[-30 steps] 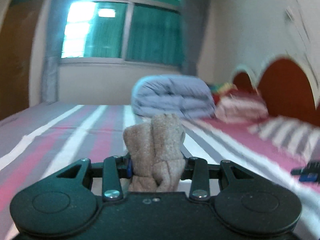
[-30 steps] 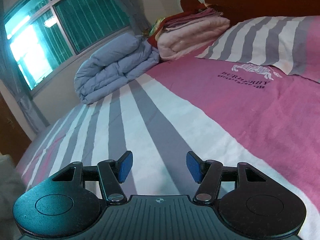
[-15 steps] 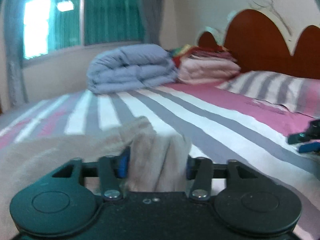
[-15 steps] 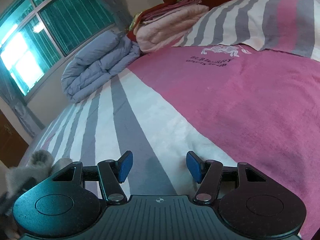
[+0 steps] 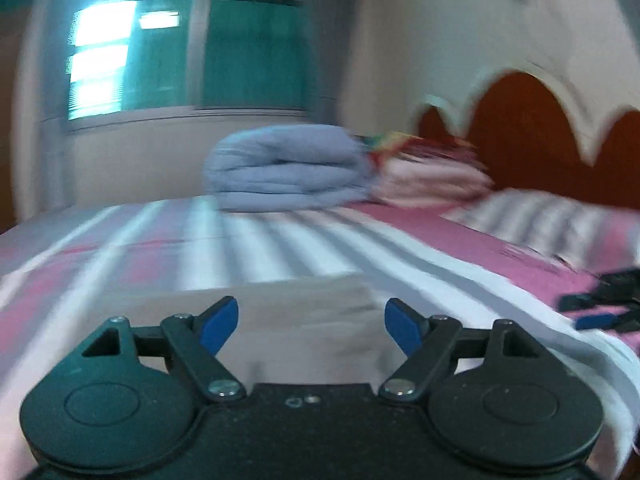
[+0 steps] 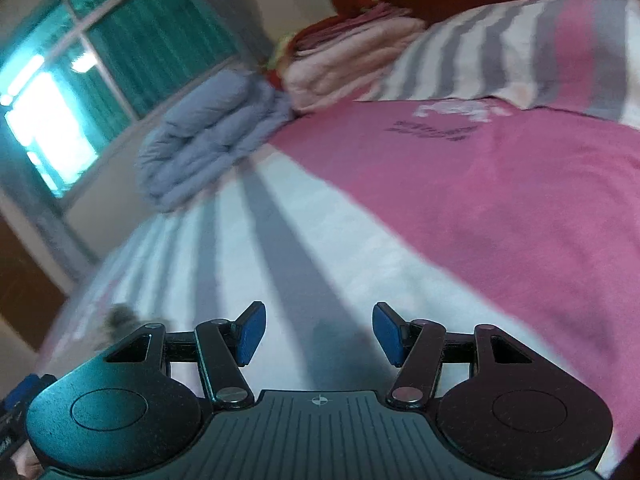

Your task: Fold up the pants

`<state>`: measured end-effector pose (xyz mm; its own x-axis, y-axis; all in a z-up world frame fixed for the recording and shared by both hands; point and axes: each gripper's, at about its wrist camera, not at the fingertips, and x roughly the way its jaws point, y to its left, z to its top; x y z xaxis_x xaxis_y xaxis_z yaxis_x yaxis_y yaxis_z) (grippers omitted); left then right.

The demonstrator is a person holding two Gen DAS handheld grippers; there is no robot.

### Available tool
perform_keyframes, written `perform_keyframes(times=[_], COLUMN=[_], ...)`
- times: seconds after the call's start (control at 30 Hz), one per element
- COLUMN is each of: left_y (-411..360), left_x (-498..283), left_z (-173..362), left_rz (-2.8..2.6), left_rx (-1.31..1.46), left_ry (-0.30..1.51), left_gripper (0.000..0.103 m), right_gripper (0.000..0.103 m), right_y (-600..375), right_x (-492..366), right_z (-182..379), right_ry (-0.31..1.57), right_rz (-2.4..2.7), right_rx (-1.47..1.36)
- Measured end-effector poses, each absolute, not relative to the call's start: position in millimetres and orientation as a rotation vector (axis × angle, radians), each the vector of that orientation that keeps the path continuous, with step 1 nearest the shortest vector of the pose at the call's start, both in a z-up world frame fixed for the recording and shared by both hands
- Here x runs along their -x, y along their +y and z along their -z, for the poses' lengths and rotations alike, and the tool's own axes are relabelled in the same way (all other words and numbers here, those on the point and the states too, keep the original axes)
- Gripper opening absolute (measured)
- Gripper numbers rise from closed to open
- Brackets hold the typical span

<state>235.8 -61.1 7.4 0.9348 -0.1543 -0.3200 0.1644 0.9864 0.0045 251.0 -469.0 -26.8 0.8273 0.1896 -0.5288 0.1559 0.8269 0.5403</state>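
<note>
Bed [image 5: 304, 248]: striped cover in pink, white and grey; fills the lower half of both views; serves as the work surface.
Headboard [image 5: 520, 136]: dark red-brown, scalloped top edge, against the far wall.
Window [image 5: 192, 52]: green-tinted, bright at its left side, beyond the far edge of the bed.
Quilt [image 5: 288, 172]: grey-blue, folded into a thick bundle, resting at the far side of the bed, touching the pink stack beside it.
Pillow [image 6: 520, 44]: striped like the cover, lying by the headboard.
Blankets [image 5: 432, 180]: pale pink stack with red and coloured cloth on top, between quilt and pillow.
Pants [image 5: 304, 320]: beige, lying flat on the bed right in front of the left tongs; straight far edge and squared right corner visible; blurred, so layer count not readable.
Left gripper [image 5: 311, 325]: blue pads wide apart, nothing between them, low over the pants.
Right gripper [image 6: 318, 334]: blue pads wide apart, empty, over bare white and grey stripes, away from the pants; also glimpsed at the right edge of the left view.
Progress: judged well along; cloth set down as a flat panel and free of both tongs.
Remaining: possibly one more fold or a smoothing pass; not decidable through the blur.
</note>
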Motion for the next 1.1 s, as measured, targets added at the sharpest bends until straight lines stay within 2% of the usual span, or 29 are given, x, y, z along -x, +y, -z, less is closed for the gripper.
perform_keyframes(times=[0.1,0.27,0.37,0.43,0.53,0.73,0.77,0.83,1.0,1.1], left_y=[10.5,104.1,134.6,148.7,152.7,139.7,137.5,136.8,142.4,144.0], left_x=[-219.4,-194.4,-176.3,-169.9,-167.6,-177.8,-182.3,-183.7,-184.8,-182.6], left_z=[-11.9,0.3,14.5,18.1,14.3,21.8,25.2,33.1,41.4,40.5], left_rz=[0.023,-0.163,-0.238,-0.268,-0.263,-0.230,-0.234,-0.249,-0.262,-0.263], left_rx=[0.007,0.052,0.110,0.192,0.220,0.127,0.116,0.107,0.101,0.101], left_ry=[0.337,0.413,0.434,0.433,0.399,0.470,0.496,0.529,0.571,0.569], left_gripper=[0.077,0.077,0.078,0.078,0.080,0.082,0.082,0.082,0.082,0.082], right_gripper=[0.059,0.059,0.042,0.042,0.042,0.041,0.022,0.019,0.017,0.017], right_y=[-441.4,-381.2,-350.7,-333.0,-314.8,-303.7,-300.4,-293.3,-310.3,-314.0], right_x=[-248.6,-253.9,-264.1,-272.3,-283.1,-295.3,-297.8,-305.0,-282.8,-297.6], right_z=[14.9,2.9,5.3,10.8,20.9,29.6,30.4,25.4,-5.4,29.0], right_ry=[0.584,0.593,0.653,0.708,0.804,0.829,0.832,0.840,0.613,0.776], right_rz=[-0.146,-0.385,-0.471,-0.492,-0.427,-0.383,-0.381,-0.378,-0.428,-0.334], right_rx=[-0.633,-0.730,-0.800,-0.828,-0.820,-0.844,-0.827,-0.774,-0.789,-0.762])
